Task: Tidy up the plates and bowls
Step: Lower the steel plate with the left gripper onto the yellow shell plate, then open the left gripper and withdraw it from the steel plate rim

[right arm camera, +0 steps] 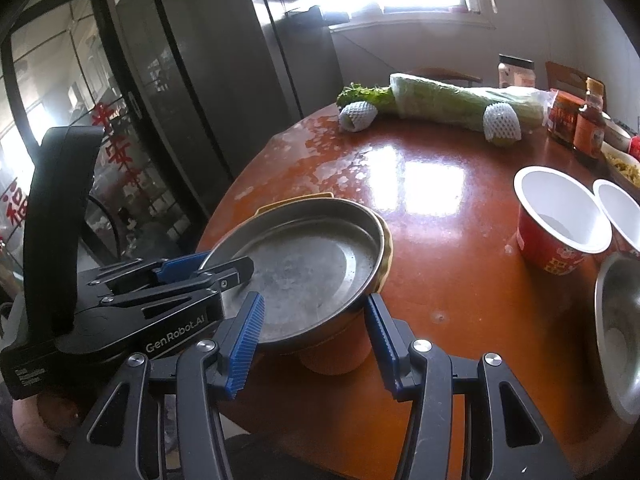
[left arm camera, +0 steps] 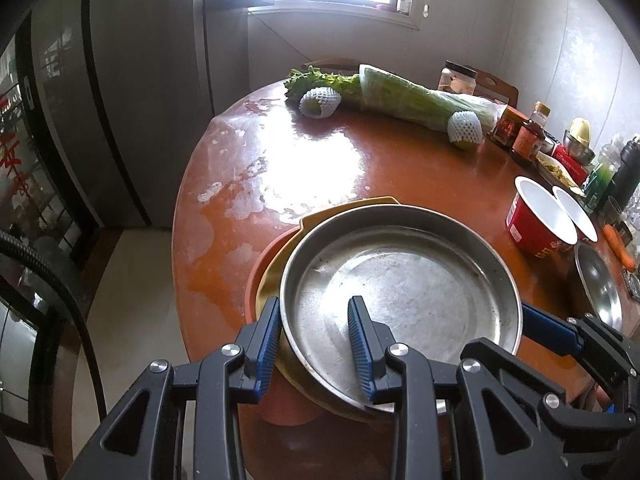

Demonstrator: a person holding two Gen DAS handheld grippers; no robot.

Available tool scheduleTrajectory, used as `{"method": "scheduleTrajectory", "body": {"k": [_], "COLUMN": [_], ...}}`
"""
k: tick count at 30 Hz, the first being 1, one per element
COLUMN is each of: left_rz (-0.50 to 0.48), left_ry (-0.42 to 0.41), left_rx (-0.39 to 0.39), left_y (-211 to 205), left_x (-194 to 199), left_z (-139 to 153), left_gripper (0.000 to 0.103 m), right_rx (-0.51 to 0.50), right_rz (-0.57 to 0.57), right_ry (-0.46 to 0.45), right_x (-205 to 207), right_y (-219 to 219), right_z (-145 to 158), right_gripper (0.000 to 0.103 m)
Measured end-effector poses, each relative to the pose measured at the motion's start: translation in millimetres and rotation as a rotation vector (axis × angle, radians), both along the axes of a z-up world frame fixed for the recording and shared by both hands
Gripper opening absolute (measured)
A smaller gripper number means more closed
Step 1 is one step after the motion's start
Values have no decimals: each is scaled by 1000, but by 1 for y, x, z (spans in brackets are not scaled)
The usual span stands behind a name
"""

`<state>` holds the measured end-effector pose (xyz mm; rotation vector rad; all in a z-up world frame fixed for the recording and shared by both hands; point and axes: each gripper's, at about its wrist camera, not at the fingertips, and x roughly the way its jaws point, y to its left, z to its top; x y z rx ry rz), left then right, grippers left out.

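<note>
A round steel plate [left arm camera: 400, 280] [right arm camera: 304, 264] lies on a yellow plate [left arm camera: 348, 204] [right arm camera: 386, 256], which rests on an orange dish [left arm camera: 260, 276] [right arm camera: 332, 360] at the near edge of the table. My left gripper [left arm camera: 314, 302] [right arm camera: 226, 264] is shut on the steel plate's near-left rim, one finger inside and one outside. My right gripper [right arm camera: 314, 300] stands with its jaws apart around the plate's near-right edge, and I see no pad pressing. One of its blue fingers [left arm camera: 552, 332] lies beside the rim.
Two red paper bowls [left arm camera: 540, 220] [right arm camera: 560, 220] and a steel bowl [left arm camera: 600, 288] [right arm camera: 620, 332] stand to the right. Wrapped greens [left arm camera: 420, 100], two foam-netted fruits, jars and bottles line the far right of the round brown table [left arm camera: 320, 152]. Its edge drops off at left.
</note>
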<state>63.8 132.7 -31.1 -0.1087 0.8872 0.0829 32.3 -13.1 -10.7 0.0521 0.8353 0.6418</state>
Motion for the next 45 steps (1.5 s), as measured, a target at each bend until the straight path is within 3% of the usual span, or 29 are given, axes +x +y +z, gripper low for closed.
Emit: {"method": "scheduleTrajectory", "body": {"k": [21,29,45], "left_rz": [21,26,32], "left_ry": [-23,-25,-46], "left_rx": [-19,-64,-81], "left_y": [5,6,6], "left_x": [0,1,-3], "left_z": [2,3,12], "left_gripper": [35,45,52], "right_rx": [-32,-13,25], "right_rz": [8,13,-6], "right_ry": [-15,2,20], "right_x": [11,14,18], "right_y": [7,2,-12], "right_z": [-8,-11,-13], "right_gripper": [55,57,63]}}
